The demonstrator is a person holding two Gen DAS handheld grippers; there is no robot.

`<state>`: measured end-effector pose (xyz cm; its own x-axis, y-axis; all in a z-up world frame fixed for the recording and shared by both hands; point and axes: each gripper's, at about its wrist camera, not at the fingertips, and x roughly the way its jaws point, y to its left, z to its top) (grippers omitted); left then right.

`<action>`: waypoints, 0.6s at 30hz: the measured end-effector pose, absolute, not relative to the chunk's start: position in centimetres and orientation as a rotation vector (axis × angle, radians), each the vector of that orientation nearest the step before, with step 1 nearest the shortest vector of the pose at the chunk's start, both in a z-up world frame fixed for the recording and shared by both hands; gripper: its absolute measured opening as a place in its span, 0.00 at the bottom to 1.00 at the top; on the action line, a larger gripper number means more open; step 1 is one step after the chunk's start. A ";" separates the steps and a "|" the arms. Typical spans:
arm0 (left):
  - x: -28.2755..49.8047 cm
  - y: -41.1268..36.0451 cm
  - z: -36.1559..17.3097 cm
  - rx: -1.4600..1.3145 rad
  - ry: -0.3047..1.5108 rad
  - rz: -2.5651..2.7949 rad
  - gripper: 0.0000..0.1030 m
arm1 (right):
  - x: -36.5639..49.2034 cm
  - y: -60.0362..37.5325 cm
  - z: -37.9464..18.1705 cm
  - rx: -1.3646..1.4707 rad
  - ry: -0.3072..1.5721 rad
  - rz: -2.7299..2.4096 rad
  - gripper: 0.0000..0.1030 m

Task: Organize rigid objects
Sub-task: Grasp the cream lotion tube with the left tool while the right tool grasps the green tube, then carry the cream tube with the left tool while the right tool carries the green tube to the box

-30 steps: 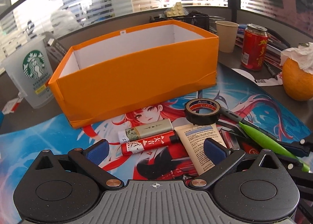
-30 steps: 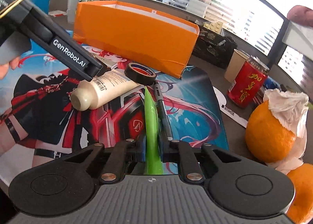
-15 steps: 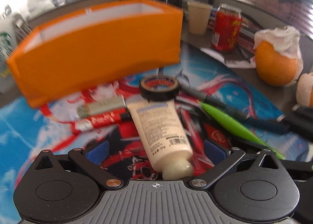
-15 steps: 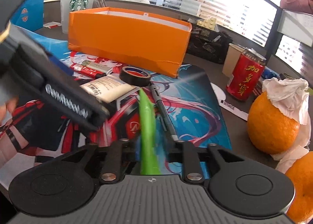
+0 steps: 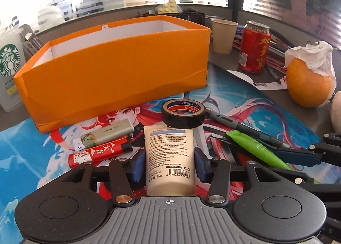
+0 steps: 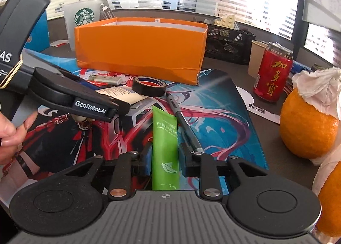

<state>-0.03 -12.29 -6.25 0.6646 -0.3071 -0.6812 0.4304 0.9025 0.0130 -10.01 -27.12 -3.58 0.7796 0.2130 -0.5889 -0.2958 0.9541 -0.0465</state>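
Note:
A cream tube (image 5: pixel 169 154) lies on the printed mat, its tip under a black tape roll (image 5: pixel 183 114). My left gripper (image 5: pixel 169 163) straddles the tube; its jaws are closing and the blue pads touch both sides. In the right wrist view a green tube (image 6: pixel 165 137) lies flat between the pads of my right gripper (image 6: pixel 165 156), whose jaws are closing onto it. A grey pen (image 6: pixel 185 122) lies just right of the green tube. A silver lighter (image 5: pixel 106 135) and a red lighter (image 5: pixel 100 152) sit left of the cream tube. The orange box (image 5: pixel 119 77) stands open behind everything.
A red can (image 5: pixel 253 50) and a paper cup (image 5: pixel 222 35) stand back right. A tissue-topped orange (image 5: pixel 307 86) sits at the right, a Starbucks cup (image 5: pixel 8 69) at the far left, and a black mesh organizer (image 6: pixel 230 43) behind the box. A hand (image 6: pixel 8 129) holds the left gripper.
My left gripper moved right from the lighters onto the cream tube, and its jaws narrowed from wide apart to the tube's sides. Between the right jaws the green tube turned from edge-on to flat.

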 end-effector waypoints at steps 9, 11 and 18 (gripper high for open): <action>-1.3 -10.7 -5.4 0.115 0.744 -0.428 0.44 | -9.5 -29.0 -3.1 0.088 0.649 0.364 0.11; -1.7 -9.9 -4.8 0.102 0.727 -0.418 0.44 | -9.4 -29.2 -3.0 0.136 0.660 0.395 0.10; -1.9 -7.5 -4.4 0.060 0.730 -0.375 0.44 | -9.0 -29.0 -2.9 0.195 0.684 0.424 0.10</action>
